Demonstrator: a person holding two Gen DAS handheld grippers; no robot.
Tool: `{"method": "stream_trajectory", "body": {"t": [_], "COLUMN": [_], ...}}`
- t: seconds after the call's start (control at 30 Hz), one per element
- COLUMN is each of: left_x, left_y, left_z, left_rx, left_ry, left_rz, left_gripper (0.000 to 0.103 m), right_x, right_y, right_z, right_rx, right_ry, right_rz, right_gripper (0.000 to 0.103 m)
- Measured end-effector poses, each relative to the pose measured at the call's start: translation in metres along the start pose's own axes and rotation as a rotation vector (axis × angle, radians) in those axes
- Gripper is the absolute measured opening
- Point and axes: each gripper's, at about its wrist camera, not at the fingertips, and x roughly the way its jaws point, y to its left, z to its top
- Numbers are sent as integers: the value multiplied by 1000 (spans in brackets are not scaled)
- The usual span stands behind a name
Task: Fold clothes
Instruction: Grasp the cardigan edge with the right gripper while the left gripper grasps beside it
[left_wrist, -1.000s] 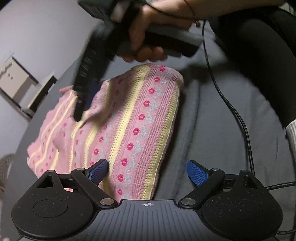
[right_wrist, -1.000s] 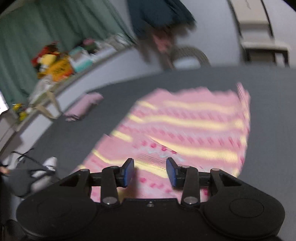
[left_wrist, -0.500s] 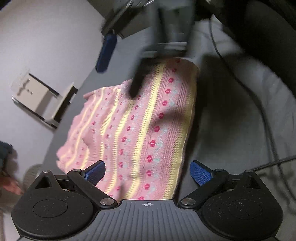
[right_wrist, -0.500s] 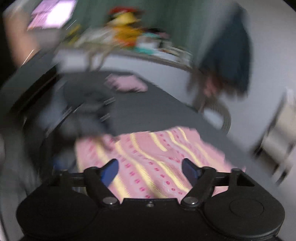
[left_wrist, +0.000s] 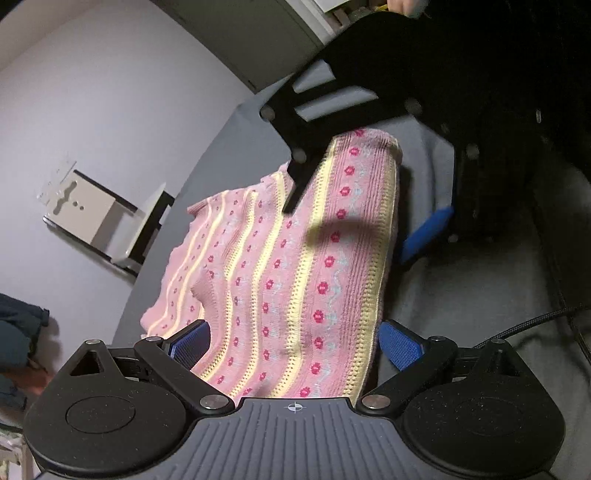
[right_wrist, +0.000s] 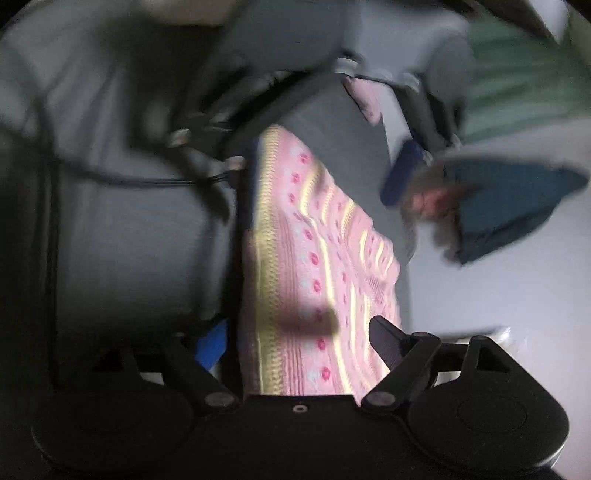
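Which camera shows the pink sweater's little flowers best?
The left wrist camera. There the pink sweater is sharp, so its red flowers and yellow stripes stand out on the grey bed. The right wrist camera also shows the sweater, but that picture is blurry and the flowers are only smudges.

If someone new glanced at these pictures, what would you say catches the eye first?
The pink knitted garment with yellow stripes and red dots stands out, spread on the grey cloth surface. The open left gripper straddles its near end; the open right gripper straddles the far end, facing it.
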Motion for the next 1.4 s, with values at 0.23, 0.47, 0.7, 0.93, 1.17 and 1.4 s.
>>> {"method": "stream_trajectory", "body": {"t": [0.23,0.47,0.7,0.93,1.17,1.4], "left_x": [2,18,45,53,49,46], "left_y": [-10,-26,-24,-3,-1,16], "left_z": [3,15,28,39,50,44], "left_rx": [82,257,263,114,83,-25], "left_ry": [-23,-15,56,120,117,136], "left_rz": [29,142,146,154,163,146], "left_gripper": [98,98,84,33,28,26], "right_x": [8,1,2,9,34,53], "right_y": [-30,-70,-86,-76,-50,-31], "right_z": [-7,-14,-9,-12,-13,-19], "right_rx": [90,221,237,185,39,-77], "right_ry": [16,-10,-16,-11,56,100], "right_rz": [40,63,69,10,1,-29], "right_gripper": [48,43,43,66,84,85]}}
